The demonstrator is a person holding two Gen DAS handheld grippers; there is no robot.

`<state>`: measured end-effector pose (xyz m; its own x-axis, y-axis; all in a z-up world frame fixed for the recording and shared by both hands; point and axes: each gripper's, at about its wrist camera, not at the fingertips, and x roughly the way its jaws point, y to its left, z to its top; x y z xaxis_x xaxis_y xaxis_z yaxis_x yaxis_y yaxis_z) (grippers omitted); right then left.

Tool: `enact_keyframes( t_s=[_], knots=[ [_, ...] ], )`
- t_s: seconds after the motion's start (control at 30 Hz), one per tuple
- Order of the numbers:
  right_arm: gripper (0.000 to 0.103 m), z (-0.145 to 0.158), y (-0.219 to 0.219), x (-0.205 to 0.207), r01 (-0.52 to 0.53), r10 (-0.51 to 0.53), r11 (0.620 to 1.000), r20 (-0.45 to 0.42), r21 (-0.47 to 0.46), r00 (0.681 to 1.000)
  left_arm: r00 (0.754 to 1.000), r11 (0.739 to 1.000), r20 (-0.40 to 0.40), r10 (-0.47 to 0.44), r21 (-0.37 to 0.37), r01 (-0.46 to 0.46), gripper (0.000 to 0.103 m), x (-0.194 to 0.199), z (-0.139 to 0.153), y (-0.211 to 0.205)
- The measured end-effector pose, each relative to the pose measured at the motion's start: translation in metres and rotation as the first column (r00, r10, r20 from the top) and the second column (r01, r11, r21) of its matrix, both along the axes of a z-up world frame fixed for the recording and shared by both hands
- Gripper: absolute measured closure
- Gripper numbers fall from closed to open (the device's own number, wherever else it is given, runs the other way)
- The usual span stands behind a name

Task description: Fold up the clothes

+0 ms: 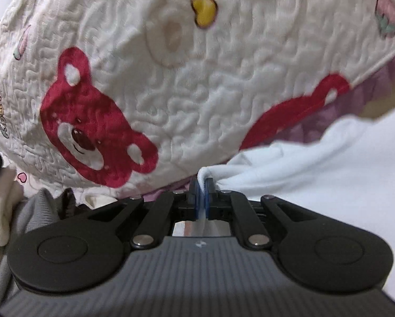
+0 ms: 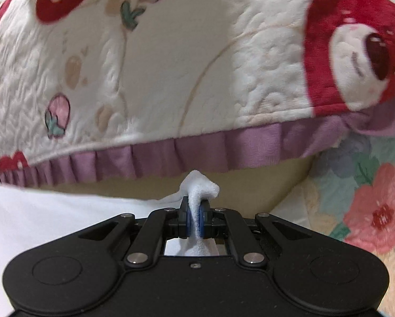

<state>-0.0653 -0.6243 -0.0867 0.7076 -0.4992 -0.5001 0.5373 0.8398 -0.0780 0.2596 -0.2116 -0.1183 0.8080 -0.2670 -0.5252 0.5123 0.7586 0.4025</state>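
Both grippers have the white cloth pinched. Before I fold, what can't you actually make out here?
- White garment: type and full shape, cut off by both views' edges and the gripper bodies.
- Bear-print quilt: motion-blurred in the right wrist view.
- Grey garment, left wrist view: mostly hidden behind the left gripper.
- Surface beneath: covered.
- Right gripper: grip depth unclear.

You're in a home, likely a bedroom: a quilted cream blanket (image 1: 197, 84) with red bears and a purple frill (image 2: 197, 155) fills your view, beside a floral quilt (image 2: 369, 206) and loose clothes (image 1: 17, 211) heaped at the left.
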Motion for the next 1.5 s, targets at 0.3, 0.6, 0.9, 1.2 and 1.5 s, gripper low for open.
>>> enact_keyframes(
  t_s=[0.3,0.6,0.9,1.2,1.5],
  knots=[
    [0.047,-0.015,-0.009,-0.055,0.097,-0.088,0.984,-0.067,0.150,0.994,0.950,0.997,-0.312,0.006,-0.067,-0.028,0.049,-0.047,-0.018,0.045],
    [0.046,-0.004,0.071,-0.209,0.308,-0.296,0.785,-0.111,0.538,0.949,0.864,0.955,-0.411,-0.292,-0.179,0.237,0.036,-0.157,0.036,0.089],
    [0.041,-0.011,0.144,-0.303,0.402,-0.422,0.529,-0.180,0.748,0.889,0.848,0.963,-0.466,-0.251,-0.035,0.266,0.035,-0.234,0.055,0.131],
    [0.039,-0.050,0.167,-0.309,0.293,-0.504,0.283,-0.118,0.913,0.856,0.849,0.998,-0.527,-0.031,-0.064,-0.004,0.029,-0.223,0.070,0.206],
    [0.097,-0.053,0.168,-0.276,0.280,-0.523,0.421,-0.021,0.863,0.852,0.631,0.894,-0.765,0.130,-0.185,-0.409,0.029,-0.193,0.020,0.271]
  ],
)
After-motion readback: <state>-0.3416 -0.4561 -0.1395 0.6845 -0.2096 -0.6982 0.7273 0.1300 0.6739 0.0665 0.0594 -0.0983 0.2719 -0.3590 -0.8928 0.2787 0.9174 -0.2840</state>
